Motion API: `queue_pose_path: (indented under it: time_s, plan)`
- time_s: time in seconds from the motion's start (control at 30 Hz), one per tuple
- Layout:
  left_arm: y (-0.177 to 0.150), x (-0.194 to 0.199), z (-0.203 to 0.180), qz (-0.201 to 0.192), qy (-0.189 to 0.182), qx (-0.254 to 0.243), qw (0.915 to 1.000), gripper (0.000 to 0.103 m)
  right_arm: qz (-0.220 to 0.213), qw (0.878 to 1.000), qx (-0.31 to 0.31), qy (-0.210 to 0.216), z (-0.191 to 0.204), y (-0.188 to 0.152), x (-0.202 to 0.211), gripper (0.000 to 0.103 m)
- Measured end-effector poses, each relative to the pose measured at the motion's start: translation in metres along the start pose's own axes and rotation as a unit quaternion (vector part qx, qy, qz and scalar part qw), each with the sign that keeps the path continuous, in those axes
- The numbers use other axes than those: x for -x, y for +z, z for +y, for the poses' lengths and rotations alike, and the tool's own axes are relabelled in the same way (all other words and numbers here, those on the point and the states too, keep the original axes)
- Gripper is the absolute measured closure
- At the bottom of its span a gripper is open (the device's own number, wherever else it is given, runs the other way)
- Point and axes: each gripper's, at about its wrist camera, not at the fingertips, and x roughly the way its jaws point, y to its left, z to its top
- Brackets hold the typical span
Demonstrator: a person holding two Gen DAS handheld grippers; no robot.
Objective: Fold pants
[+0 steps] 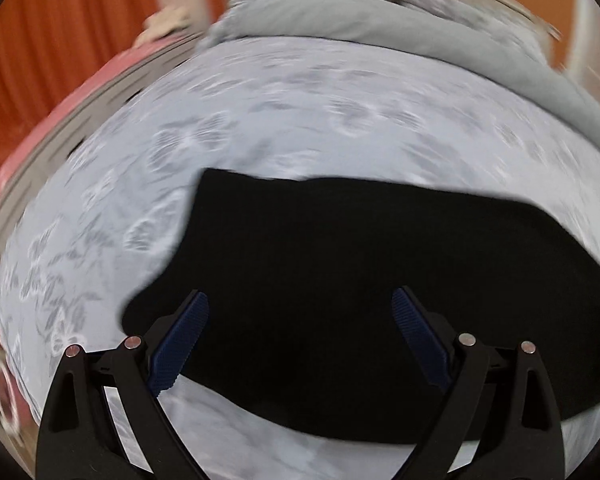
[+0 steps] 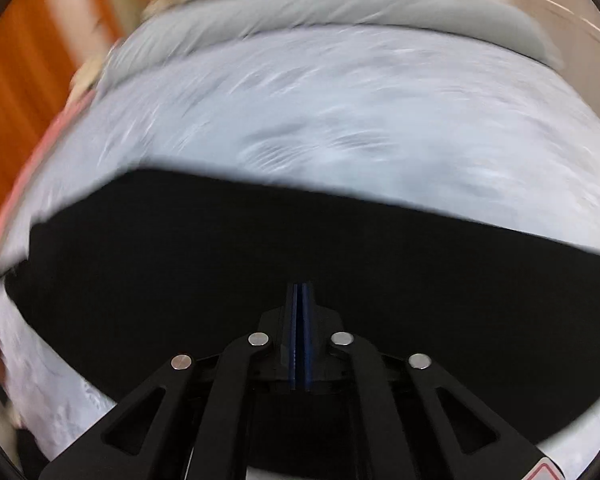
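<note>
Left gripper (image 1: 300, 312) is wide open over the black pants (image 1: 360, 280), right gripper (image 2: 299, 292) pinched shut on nothing I can make out through the blur, so a rushed grab could bunch the fold.

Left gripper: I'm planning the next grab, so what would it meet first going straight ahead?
Probably the black pants, lying on the patterned bedsheet between the open left gripper fingers; depth is unclear.

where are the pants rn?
Black pants lie flat on the floral bedsheet, lower centre in both wrist views, just ahead of each gripper; grey blanket beyond.
</note>
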Motion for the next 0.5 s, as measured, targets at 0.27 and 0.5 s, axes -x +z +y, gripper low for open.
queue_pose_path:
  time_s: [0.27, 0.5]
  plan:
    - [-0.044, 0.043, -0.095, -0.081, -0.041, -0.125, 0.988, 0.01, -0.022, 0.976, -0.16, -0.143, -0.221, -0.057, 0.05, 0.102]
    - [-0.075, 0.047, -0.159, -0.093, -0.058, -0.189, 0.9759, 0.008, -0.04, 0.957, -0.21, -0.195, -0.292, -0.073, 0.069, 0.099]
